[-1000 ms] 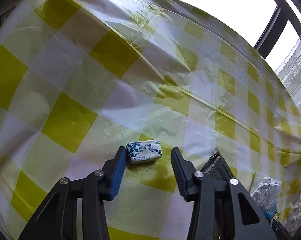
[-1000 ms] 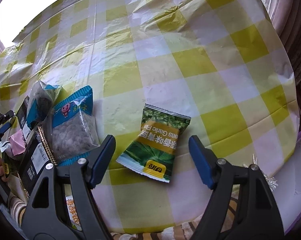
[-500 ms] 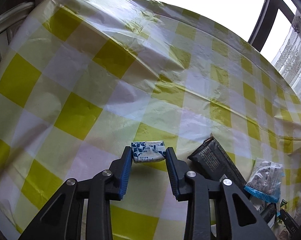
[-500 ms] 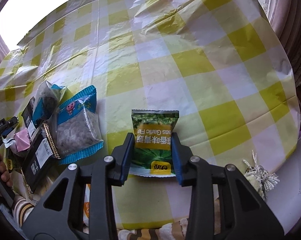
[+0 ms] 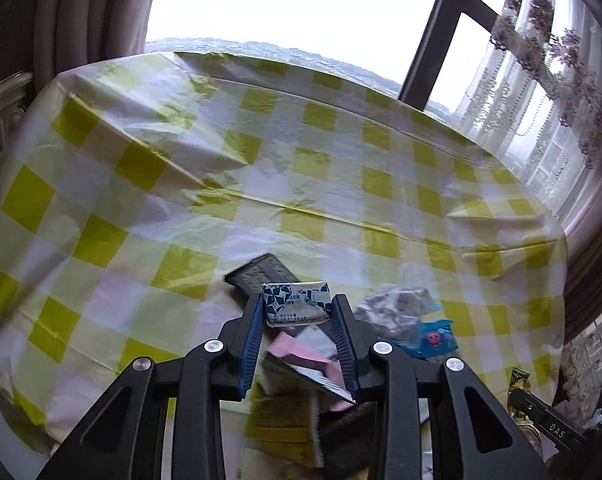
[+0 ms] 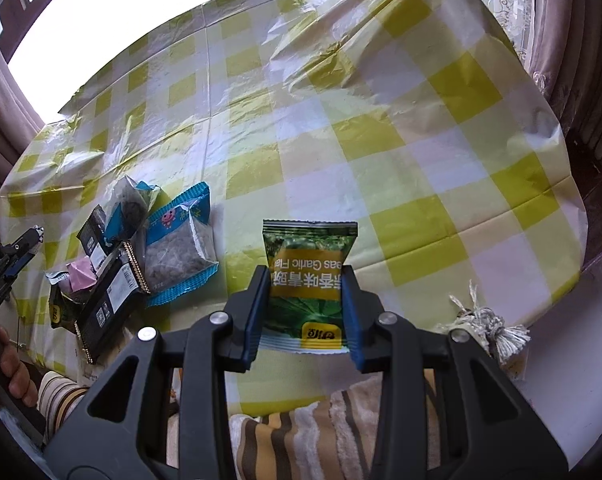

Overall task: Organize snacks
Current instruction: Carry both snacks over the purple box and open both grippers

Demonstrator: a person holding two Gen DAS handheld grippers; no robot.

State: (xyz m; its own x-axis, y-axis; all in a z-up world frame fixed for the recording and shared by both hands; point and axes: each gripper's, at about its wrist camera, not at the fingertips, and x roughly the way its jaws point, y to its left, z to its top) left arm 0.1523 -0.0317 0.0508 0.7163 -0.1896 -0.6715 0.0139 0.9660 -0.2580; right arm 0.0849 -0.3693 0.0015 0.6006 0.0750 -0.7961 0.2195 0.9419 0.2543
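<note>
My left gripper (image 5: 297, 312) is shut on a small blue-and-white wrapped snack (image 5: 295, 304) and holds it in the air above the snack pile. My right gripper (image 6: 306, 292) is shut on a green garlic-pea packet (image 6: 309, 280), lifted off the yellow checked tablecloth (image 6: 381, 140). The pile lies at the table's near edge: a blue-edged clear bag (image 6: 181, 248), dark packets (image 6: 109, 300) and a pink wrapper (image 6: 80, 276). In the left wrist view the pile shows as a dark packet (image 5: 261, 274), the pink wrapper (image 5: 301, 352) and the clear bag (image 5: 397, 312).
The left gripper shows at the left edge of the right wrist view (image 6: 9, 264). A striped towel (image 6: 301, 432) hangs at the near table edge. A tassel (image 6: 489, 328) lies at the right. Windows and curtains (image 5: 561, 80) stand behind the table.
Both grippers have lifted their snacks off the cloth. The left one has carried the small snack right, over the pile. The right one has raised the green packet and pulled back.
</note>
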